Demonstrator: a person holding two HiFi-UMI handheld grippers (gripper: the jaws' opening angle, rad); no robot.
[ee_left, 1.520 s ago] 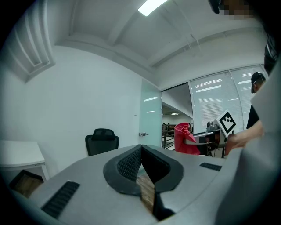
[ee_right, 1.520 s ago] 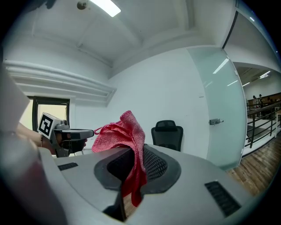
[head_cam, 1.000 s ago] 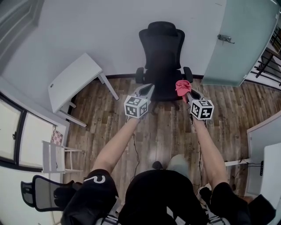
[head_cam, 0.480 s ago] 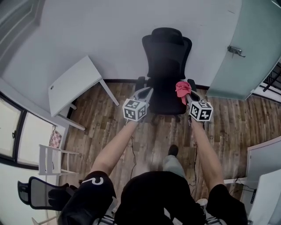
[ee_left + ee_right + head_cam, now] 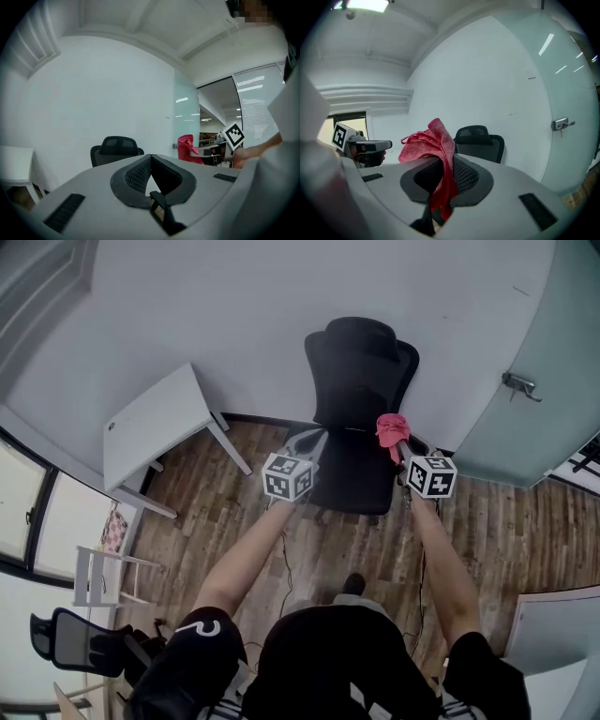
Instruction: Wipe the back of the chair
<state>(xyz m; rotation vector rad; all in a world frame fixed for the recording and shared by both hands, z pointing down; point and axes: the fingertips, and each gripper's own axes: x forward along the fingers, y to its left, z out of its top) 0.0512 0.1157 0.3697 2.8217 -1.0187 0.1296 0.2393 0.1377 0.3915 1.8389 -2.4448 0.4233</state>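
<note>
A black office chair (image 5: 357, 390) stands against the white wall, facing me, its tall back (image 5: 359, 367) and headrest upright; the same chair (image 5: 115, 149) shows in the left gripper view and again (image 5: 480, 143) in the right gripper view. My right gripper (image 5: 396, 442) is shut on a red cloth (image 5: 390, 427), held over the chair's right armrest area; the cloth (image 5: 433, 150) bunches above the jaws. My left gripper (image 5: 310, 439) hangs over the seat's left edge, jaws closed together, holding nothing. Neither touches the chair back.
A white table (image 5: 155, 423) leans tilted against the wall at the left. A frosted glass door (image 5: 534, 371) with a handle (image 5: 518, 383) is at the right. A small white stool (image 5: 108, 573) and another black chair (image 5: 75, 643) stand at the lower left on the wood floor.
I have stepped closer to the chair: it has grown and slid down the head view, and both grippers now sit over its seat instead of short of it. Grips unchanged.
</note>
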